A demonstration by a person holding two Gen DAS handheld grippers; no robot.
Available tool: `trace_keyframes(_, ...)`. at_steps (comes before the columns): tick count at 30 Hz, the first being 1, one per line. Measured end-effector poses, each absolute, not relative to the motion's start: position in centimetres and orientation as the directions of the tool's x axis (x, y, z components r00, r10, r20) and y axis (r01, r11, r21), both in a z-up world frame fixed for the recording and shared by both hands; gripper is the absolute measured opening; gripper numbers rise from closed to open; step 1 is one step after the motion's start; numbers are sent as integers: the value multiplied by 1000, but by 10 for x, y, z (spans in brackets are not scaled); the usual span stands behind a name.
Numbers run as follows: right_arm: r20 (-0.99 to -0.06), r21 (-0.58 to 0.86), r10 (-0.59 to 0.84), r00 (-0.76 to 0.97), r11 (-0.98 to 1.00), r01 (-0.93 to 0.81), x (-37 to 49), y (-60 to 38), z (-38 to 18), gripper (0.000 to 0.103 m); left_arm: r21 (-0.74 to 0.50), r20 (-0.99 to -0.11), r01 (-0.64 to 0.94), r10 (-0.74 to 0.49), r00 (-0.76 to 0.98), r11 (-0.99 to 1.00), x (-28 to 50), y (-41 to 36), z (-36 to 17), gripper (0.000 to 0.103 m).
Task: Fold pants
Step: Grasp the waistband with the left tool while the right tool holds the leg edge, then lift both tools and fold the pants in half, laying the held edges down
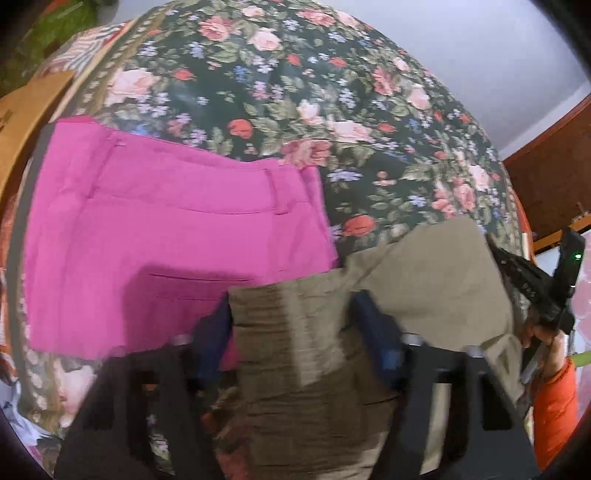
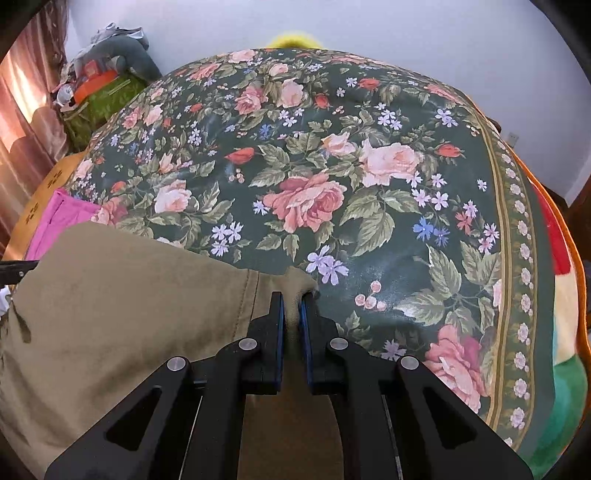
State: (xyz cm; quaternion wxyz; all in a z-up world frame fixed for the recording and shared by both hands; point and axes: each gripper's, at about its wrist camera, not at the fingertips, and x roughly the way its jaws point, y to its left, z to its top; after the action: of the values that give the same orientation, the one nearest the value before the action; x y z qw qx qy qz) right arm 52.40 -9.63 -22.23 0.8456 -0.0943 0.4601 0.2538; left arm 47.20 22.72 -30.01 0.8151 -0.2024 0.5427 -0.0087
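A plain pale wall (image 2: pixel 406 33) runs behind a table draped in a dark green floral cloth (image 2: pixel 332 155), big pink roses all over it and a patterned border down the one side. Off at the back corner a heap of clutter is piled on something green (image 2: pixel 99 92), next to a reddish curtain (image 2: pixel 22 110).

The khaki pants (image 2: pixel 122 295) are spread across the near part of the cloth. A bunched-up corner of the fabric is pinched tight between the blue pads of the right gripper (image 2: pixel 292 310), jaws clenched almost fully together with just the cloth between them. In the right wrist view the rest of the pants trails off to the left and down under the gripper.

In the left wrist view a blurry fold of the same khaki fabric is seen sitting between the fingers of the left gripper (image 1: pixel 291 314), which are spread fairly wide either side of it. Whether the pads are actually pressing on the cloth can't be told, the frame's too smeared there.

A pair of magenta pants (image 1: pixel 155 229) is laid flat on the cloth just beside the khaki ones, waistband and belt loops visible, with one edge overlapped by the khaki. At the right edge of that view the other gripper is seen held in a hand (image 1: pixel 546 336) with an orange sleeve (image 1: pixel 554 406).
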Motion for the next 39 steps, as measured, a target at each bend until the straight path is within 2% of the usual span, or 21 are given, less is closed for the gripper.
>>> trace_keyframes(3, -811, 64, 346, 473, 855, -515, 521, -100, -214, 7, -261, -895, -211, -154, 419, 942, 474, 220, -293, 48)
trace_keyframes(6, -786, 72, 363, 501, 858, -509, 520, -105, -198, 7, -212, -890, -218, -96, 447, 953, 467, 218, -278, 46)
trace_keyframes(12, -705, 98, 424, 568, 852, -514, 512, -112, -140, 7, -168, -843, -211, -29, 537, 963, 448, 216, -227, 45)
trace_keyframes(17, -601, 105, 478, 640, 841, -530, 487, -122, -77, 7, -115, -763, -175, 26, 646, 978, 422, 203, -165, 45)
trace_keyframes(23, -547, 74, 493, 677, 834, -547, 437, -137, -41, 7, -58, -720, -145, 60, 691, 988, 387, 183, -131, 45)
trace_keyframes(28, -538, 50, 483, 691, 837, -545, 388, -151, -39, 7, -44, -719, -127, 57, 693, 991, 359, 172, -128, 45)
trace_keyframes(39, -551, 112, 510, 661, 829, -547, 292, -174, -66, 7, -39, -727, -104, 43, 685, 994, 284, 163, -140, 45)
